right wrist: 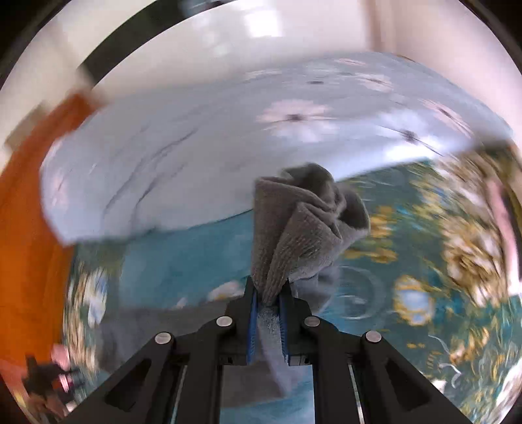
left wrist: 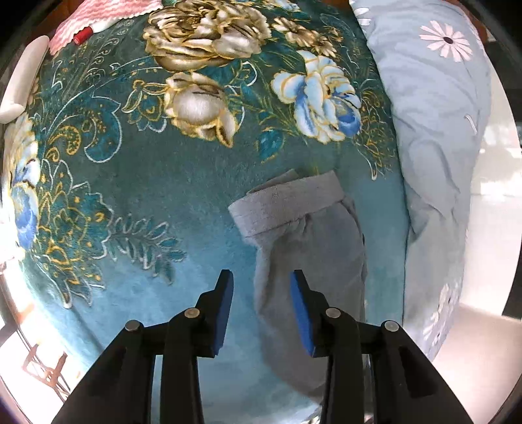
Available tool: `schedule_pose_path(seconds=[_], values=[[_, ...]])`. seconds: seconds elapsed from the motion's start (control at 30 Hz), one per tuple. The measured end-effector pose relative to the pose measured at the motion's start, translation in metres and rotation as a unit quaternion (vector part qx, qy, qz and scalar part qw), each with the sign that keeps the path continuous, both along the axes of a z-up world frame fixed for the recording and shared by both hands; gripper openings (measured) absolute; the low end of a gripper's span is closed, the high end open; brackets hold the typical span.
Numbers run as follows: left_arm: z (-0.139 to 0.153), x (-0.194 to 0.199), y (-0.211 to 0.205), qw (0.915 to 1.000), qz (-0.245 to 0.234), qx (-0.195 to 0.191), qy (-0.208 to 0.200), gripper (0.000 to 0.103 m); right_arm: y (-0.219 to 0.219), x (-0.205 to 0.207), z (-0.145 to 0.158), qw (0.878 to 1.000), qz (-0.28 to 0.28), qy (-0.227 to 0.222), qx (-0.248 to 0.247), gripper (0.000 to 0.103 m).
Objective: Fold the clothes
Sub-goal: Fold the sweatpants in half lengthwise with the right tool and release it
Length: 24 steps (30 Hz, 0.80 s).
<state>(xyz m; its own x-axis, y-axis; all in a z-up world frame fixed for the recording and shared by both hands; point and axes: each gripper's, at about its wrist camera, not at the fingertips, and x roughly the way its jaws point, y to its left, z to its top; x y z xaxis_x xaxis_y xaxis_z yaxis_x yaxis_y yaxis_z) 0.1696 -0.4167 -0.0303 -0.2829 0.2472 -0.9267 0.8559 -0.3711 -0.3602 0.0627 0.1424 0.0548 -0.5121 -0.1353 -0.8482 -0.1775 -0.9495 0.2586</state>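
Note:
A grey garment (left wrist: 306, 248) lies on the teal flowered blanket (left wrist: 146, 182), its cuffed end pointing away from me. My left gripper (left wrist: 262, 280) is open and empty just above its near part, the blue pads either side of the cloth's left edge. My right gripper (right wrist: 269, 293) is shut on a bunched fold of the grey garment (right wrist: 303, 225) and holds it lifted above the blanket (right wrist: 182, 257). The right wrist view is blurred by motion.
A pale blue quilt with daisies (left wrist: 434, 130) lies along the blanket's right side and shows behind the lifted cloth in the right wrist view (right wrist: 182, 169). A pink knitted cloth (left wrist: 107, 16) and a red spool (left wrist: 83, 35) lie at the far left.

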Motion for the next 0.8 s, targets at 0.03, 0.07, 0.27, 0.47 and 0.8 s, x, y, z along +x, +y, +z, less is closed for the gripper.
schedule_pose_path(seconds=[0.03, 0.07, 0.27, 0.47, 0.8], values=[[0.001, 0.007, 0.000, 1.0000, 0.001, 0.004, 0.001, 0.037, -0.022, -0.005, -0.006, 1.000, 0.018, -0.008, 0.002, 0.013], [0.002, 0.015, -0.001, 1.0000, 0.002, 0.008, 0.002, 0.037, -0.042, -0.010, -0.014, 0.999, 0.033, -0.016, 0.001, 0.013], [0.007, 0.058, -0.003, 0.9995, 0.009, 0.030, 0.006, 0.037, -0.164, -0.017, -0.079, 0.985, 0.137, -0.092, 0.054, 0.013], [-0.015, 0.073, -0.016, 0.9982, 0.021, 0.055, 0.009, 0.048, -0.218, -0.002, -0.125, 0.971, 0.170, -0.141, 0.094, 0.019], [-0.056, 0.035, -0.021, 0.9925, 0.030, 0.103, 0.057, 0.062, -0.202, 0.025, -0.088, 0.971, 0.193, -0.140, 0.022, 0.048]])
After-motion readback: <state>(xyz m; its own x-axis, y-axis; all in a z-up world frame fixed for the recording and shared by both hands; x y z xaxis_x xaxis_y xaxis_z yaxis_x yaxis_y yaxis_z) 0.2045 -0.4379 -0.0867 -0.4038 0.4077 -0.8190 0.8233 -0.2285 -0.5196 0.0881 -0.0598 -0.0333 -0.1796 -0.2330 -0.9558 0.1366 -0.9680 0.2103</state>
